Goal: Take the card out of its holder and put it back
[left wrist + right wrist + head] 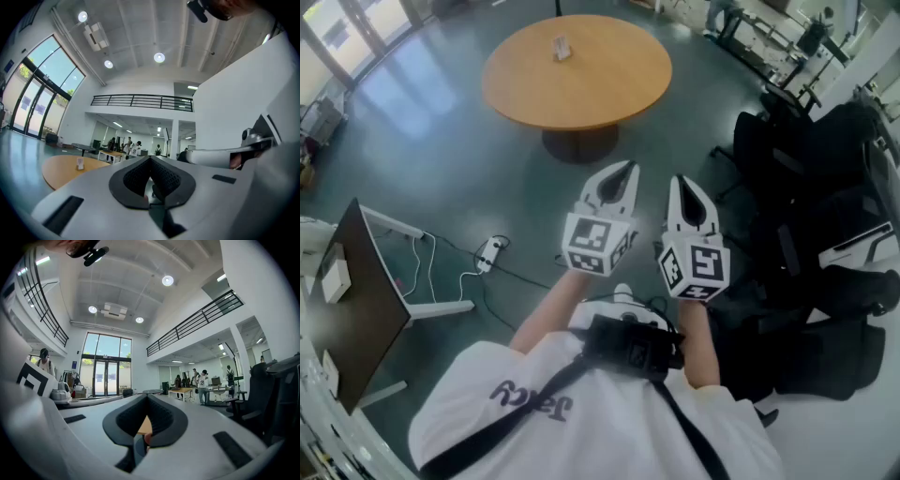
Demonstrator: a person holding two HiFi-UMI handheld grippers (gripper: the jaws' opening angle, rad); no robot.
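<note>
A small card in its holder (561,47) stands on the round wooden table (600,84), far ahead of me across the floor. The left gripper view shows the same card holder (80,163) on the table (58,171) at lower left. My left gripper (625,167) is held level in front of my chest, jaws shut with nothing in them; its tips (150,158) meet. Beside it my right gripper (680,180) is also level and shut, empty, and its tips (147,396) touch. Both grippers are well short of the table.
Black office chairs (825,234) crowd the right side. A desk with a dark top (356,300) stands at the left, and a power strip with cables (490,251) lies on the floor. Several people (131,147) stand at distant tables (187,391).
</note>
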